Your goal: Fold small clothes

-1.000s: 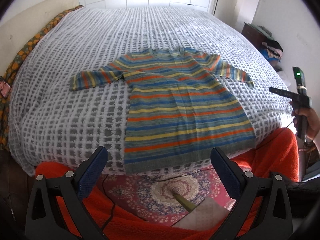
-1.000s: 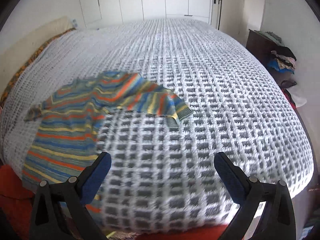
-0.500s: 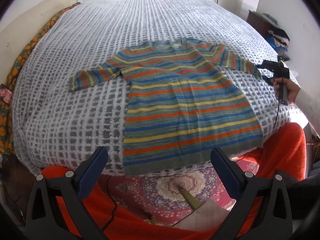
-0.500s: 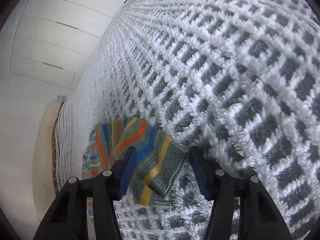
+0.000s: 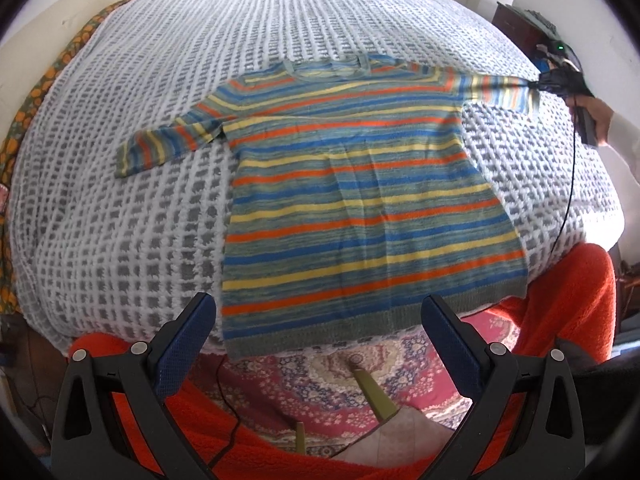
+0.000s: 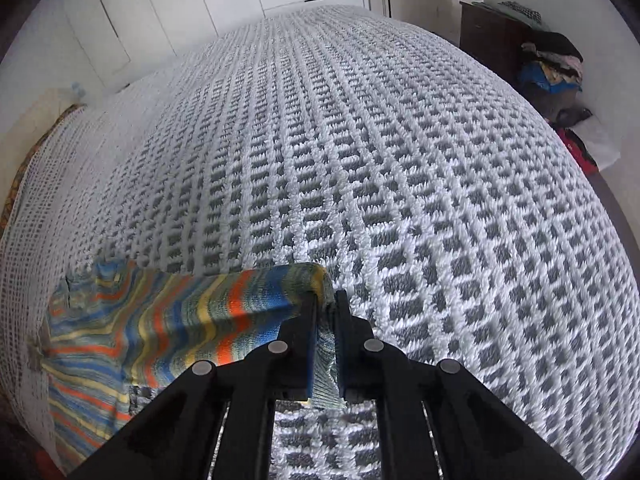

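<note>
A striped sweater (image 5: 360,184) in blue, orange, yellow and grey lies flat on the bed, hem toward me, neck at the far side. Its left sleeve (image 5: 168,144) lies flat. My right gripper (image 6: 326,316) is shut on the cuff of the right sleeve (image 6: 240,300) and holds it lifted and stretched out; it also shows in the left wrist view (image 5: 548,84) at the far right. My left gripper (image 5: 316,344) is open and empty, hovering just off the near bed edge below the hem.
The bed carries a white and grey woven blanket (image 5: 120,220). Orange fleece (image 5: 568,296) and a patterned rug (image 5: 320,368) lie below the near edge. A dark dresser (image 6: 492,28) and a pile of clothes (image 6: 552,64) stand at the right wall.
My right gripper has closed on the right sleeve cuff and lifted it, pulling the sleeve straight. The left gripper has moved closer to the hem.
</note>
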Demonstrator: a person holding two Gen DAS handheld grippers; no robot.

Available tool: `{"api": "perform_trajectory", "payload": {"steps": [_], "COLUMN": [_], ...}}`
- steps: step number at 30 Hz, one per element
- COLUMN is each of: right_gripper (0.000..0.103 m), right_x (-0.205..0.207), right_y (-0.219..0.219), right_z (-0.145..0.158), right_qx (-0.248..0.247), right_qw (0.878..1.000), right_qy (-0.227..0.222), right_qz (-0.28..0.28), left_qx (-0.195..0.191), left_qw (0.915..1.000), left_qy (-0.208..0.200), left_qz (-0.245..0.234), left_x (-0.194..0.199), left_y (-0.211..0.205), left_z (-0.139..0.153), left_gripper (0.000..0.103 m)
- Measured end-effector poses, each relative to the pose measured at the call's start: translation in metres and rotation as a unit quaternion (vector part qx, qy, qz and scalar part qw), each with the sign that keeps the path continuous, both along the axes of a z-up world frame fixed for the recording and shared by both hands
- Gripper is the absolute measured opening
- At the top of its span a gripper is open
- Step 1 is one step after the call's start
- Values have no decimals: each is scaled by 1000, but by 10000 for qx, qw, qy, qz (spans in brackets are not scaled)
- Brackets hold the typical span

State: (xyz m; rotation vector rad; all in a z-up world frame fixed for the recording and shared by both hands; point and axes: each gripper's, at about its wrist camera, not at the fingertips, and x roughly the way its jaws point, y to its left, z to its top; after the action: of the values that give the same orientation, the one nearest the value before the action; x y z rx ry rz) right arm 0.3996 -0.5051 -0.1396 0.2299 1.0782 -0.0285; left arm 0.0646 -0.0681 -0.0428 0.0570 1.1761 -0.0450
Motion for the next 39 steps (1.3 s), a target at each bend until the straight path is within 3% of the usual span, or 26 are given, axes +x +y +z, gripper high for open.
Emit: {"api": "perform_trajectory", "payload": {"steps": [3, 6, 7, 9, 12, 15, 17, 19, 23, 26, 27, 28, 30, 32, 35, 37, 39], "right_gripper": [10, 43, 43, 44, 43, 42, 40, 32, 32, 31, 25, 4, 5, 5, 8, 10, 13], "right_x": [17, 2, -7, -28, -62, -84, -90, -88, -81, -91, -92, -93, -93, -97, -98, -102, -110], "right_y": [19, 12, 5, -4, 19, 78, 115, 148, 186, 193, 194, 195, 193, 186, 183, 180, 184], "right_z": [-36, -62, -62, -55, -43, -55, -71, -93, -131, -137, -138, -136, -124, -114, -102, -96, -87], "right_qx": [-312, -396, -366, -54, 955, 2371, 2908, 3191, 3742, 4170, 4271, 4189, 3681, 3417, 2501, 2135, 1968], "right_qw": [9978, 9959, 9962, 9961, 9947, 9684, 9506, 9388, 9165, 9016, 8972, 9010, 9218, 9326, 9592, 9674, 9674], "right_qy": [570, 786, 678, 488, 299, 544, 659, 783, 918, 709, 693, 652, 579, 524, 599, 749, 833], "right_qz": [150, -188, -405, -731, -255, 549, 867, 1038, 1076, 904, 882, 921, 1065, 1040, 1178, 1140, 1358], "left_qx": [101, 78, 32, -80, -287, -491, -499, -390, -128, -257, -351, -419, -452, -398, -498, -526, -486], "left_qw": [9999, 9999, 10000, 9999, 9994, 9987, 9987, 9992, 9993, 9992, 9989, 9986, 9983, 9984, 9983, 9982, 9984], "left_qy": [-99, -62, -29, 22, 60, 95, 61, -85, -357, -257, -170, -124, -181, -263, -151, -155, -231], "left_qz": [-27, 53, 87, 147, 197, 137, 33, -75, -38, 177, 248, 286, 309, 297, 276, 226, 188], "left_x": [0, 0, 1, 2, 2, 3, 0, -7, -24, -26, -25, -24, -26, -28, -25, -24, -26], "left_y": [-1, 5, 8, 13, 16, 12, 5, 0, 3, 14, 18, 20, 23, 23, 24, 23, 23], "left_z": [4, 1, 0, -3, -6, -8, -4, 4, 17, 13, 10, 9, 13, 15, 9, 8, 10], "left_gripper": [102, 102, 102, 102, 102, 102, 102, 102, 102, 102, 102, 102, 102, 102, 102, 102, 102]}}
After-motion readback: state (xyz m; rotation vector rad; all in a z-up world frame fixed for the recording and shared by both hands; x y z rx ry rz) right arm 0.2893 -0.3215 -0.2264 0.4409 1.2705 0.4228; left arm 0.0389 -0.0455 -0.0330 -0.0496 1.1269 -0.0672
